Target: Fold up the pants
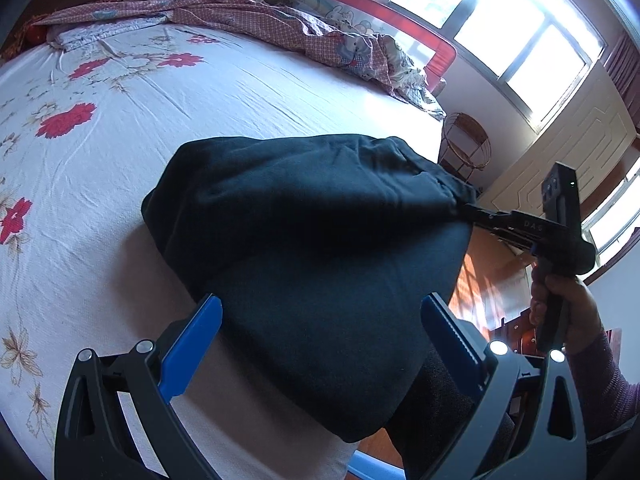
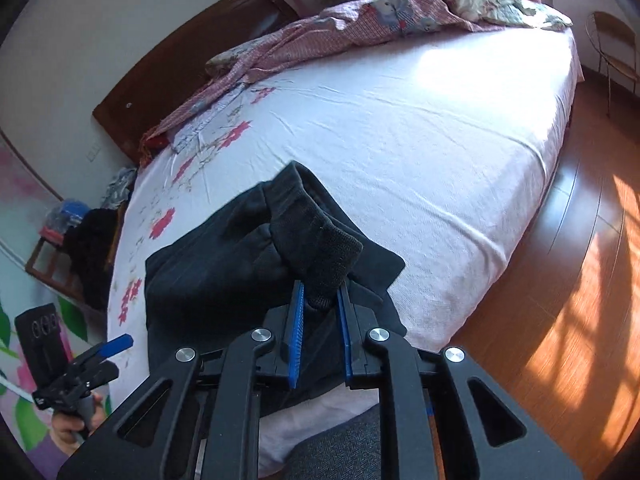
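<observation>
Two tongs work at dark pants [image 1: 312,264] lying folded at the near edge of a bed [image 1: 248,92] with a white flowered sheet. Right tongs [image 2: 320,300], at 6 o'clock in their own view, have narrow-set blue pads with the ribbed cuff [image 2: 320,256] between them, seemingly pinched. Left tongs [image 1: 320,320] stand wide apart at 6 o'clock, the pants between the pads, gripping nothing. A rumpled pink checked blanket [image 1: 256,16] lies at 12 o'clock along the bed's far side.
</observation>
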A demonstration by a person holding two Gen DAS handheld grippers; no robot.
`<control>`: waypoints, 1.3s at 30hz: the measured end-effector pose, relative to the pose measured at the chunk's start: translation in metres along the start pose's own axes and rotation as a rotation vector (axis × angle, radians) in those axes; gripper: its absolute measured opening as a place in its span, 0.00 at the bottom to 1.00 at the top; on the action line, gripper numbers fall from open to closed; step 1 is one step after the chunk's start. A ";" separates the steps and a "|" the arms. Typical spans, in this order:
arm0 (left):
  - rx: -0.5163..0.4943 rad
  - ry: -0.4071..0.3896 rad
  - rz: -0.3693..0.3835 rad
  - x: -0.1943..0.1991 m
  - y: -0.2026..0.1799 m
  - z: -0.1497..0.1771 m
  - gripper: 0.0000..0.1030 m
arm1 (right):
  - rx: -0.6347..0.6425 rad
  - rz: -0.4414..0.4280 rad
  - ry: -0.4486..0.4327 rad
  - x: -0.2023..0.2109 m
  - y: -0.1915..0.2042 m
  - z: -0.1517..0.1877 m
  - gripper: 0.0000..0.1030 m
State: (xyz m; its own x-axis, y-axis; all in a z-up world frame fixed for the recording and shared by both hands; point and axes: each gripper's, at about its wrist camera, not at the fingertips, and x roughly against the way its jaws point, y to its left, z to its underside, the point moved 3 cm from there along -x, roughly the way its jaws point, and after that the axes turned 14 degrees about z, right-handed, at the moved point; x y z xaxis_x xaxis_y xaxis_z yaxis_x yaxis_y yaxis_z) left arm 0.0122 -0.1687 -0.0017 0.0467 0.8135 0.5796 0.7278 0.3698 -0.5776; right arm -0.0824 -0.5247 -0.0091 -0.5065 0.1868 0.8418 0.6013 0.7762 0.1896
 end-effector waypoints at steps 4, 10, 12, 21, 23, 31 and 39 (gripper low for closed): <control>-0.083 0.106 -0.028 -0.035 -0.020 0.017 0.97 | -0.175 -0.003 0.065 -0.031 -0.027 0.022 0.29; -0.299 0.260 -0.181 -0.065 -0.039 0.049 0.98 | -0.130 0.163 -0.062 0.026 -0.007 0.014 0.63; -0.321 0.251 -0.170 -0.051 -0.041 0.041 0.98 | -0.075 0.130 -0.129 0.044 0.014 0.001 0.63; -0.232 0.076 0.008 0.028 0.085 -0.077 0.97 | 0.041 0.122 0.065 -0.036 0.032 -0.012 0.63; -0.187 0.078 0.145 0.030 0.118 -0.093 0.91 | 0.069 0.144 0.062 -0.039 0.032 -0.012 0.63; -0.333 0.291 0.445 -0.016 0.119 -0.096 0.77 | 0.068 0.183 0.160 -0.059 0.026 -0.015 0.71; -0.298 0.401 0.449 -0.011 0.140 -0.080 0.22 | 0.012 0.165 0.203 -0.072 0.021 -0.014 0.76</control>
State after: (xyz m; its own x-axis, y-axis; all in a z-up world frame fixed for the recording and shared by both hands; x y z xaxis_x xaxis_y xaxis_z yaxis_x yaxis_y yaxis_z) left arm 0.1678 -0.1619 -0.0431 0.5981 0.6082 0.5219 0.7332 -0.1523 -0.6628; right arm -0.0247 -0.5307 -0.0587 -0.2673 0.1873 0.9452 0.6576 0.7525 0.0368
